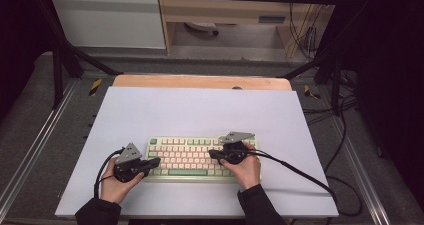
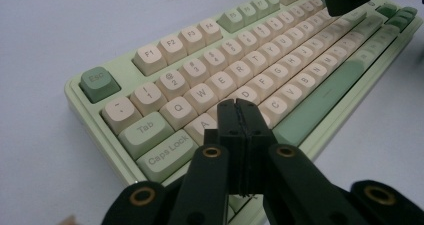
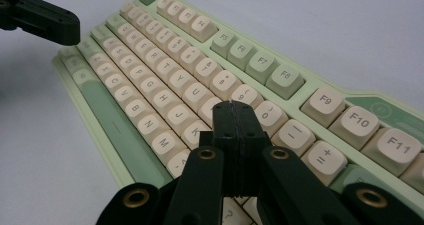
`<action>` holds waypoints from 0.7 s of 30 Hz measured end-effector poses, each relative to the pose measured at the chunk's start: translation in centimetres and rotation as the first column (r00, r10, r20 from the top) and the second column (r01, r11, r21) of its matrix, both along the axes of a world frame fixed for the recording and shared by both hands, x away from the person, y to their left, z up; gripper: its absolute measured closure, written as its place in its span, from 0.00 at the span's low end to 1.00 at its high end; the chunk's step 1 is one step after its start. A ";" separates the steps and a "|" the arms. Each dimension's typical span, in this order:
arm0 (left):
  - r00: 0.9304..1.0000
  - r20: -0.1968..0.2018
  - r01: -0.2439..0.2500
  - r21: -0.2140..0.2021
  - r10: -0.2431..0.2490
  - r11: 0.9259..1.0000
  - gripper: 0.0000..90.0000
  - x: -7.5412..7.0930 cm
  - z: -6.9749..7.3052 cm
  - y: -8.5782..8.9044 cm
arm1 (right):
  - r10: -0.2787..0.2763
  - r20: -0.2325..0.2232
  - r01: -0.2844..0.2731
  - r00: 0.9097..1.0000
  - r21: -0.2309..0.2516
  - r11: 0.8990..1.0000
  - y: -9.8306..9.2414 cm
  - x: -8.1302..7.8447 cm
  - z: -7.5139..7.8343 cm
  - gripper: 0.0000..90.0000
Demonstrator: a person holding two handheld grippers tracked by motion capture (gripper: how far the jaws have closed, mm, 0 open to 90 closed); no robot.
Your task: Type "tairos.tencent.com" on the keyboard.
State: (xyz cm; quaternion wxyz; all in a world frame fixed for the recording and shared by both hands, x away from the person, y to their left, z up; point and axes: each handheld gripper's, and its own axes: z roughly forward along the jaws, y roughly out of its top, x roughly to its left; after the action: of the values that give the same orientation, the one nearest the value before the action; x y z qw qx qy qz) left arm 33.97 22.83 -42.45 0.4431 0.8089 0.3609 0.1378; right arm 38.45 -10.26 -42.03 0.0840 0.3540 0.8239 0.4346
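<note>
A pale green keyboard (image 1: 186, 157) with cream and green keys lies on the white sheet near the front of the table. My left gripper (image 1: 155, 161) hovers over its left end, jaws pressed together with nothing between them. In the left gripper view its tips (image 2: 238, 105) hang over the A and S keys of the keyboard (image 2: 240, 70). My right gripper (image 1: 212, 154) is shut too, over the right half. In the right gripper view its tips (image 3: 233, 106) sit above the letter rows near the number row of the keyboard (image 3: 165, 80). Whether either tip touches a key is unclear.
The white sheet (image 1: 200, 110) covers a wooden table (image 1: 200, 81) inside a black frame. Cables (image 1: 300, 172) trail from both grippers across the sheet to the right and left. Cabinets stand beyond the table's far edge.
</note>
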 end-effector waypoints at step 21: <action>1.000 -0.009 0.004 0.007 -0.004 1.000 0.99 0.1 -0.3 -0.2 | -0.003 -0.019 0.003 1.000 -0.008 1.000 0.9 0.8 -1.2 1.00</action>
State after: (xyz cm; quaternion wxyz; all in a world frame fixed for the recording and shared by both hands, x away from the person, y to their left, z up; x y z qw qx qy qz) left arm 34.05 22.65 -42.72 0.4391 0.8117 0.3609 0.1348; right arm 39.22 -9.35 -43.24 0.0782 0.3591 0.8258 0.4278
